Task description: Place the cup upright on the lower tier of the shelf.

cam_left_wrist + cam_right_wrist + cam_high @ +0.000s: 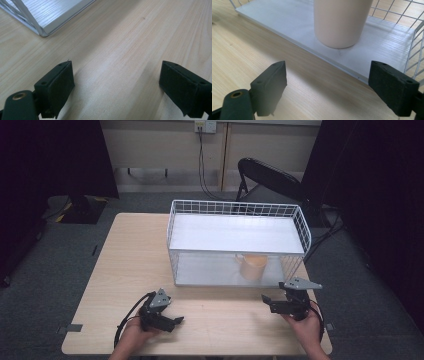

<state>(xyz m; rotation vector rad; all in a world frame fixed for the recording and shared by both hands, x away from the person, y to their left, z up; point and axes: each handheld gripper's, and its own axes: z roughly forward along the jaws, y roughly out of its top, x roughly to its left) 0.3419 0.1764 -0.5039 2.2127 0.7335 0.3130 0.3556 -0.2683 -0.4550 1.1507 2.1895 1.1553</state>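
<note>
Cup [252,266] stood upright on lower shelf of wire rack [200,207], right of middle, near open front edge. Right claw [274,301] just near of it on desk [135,265], jaws wide apart, empty, pointing at cup [340,22]. Left claw [175,321] well apart to left, wide open, empty. Right hand nearer.

— From my feed, the right tool [328,87] has bare surface [249,50] ahead; the shelf's front is open toward the cup [338,22].
— Sides?
— Wire mesh [414,45] walls the right end. My left tool [116,85] has open surface, the shelf corner [43,32] well apart.
</note>
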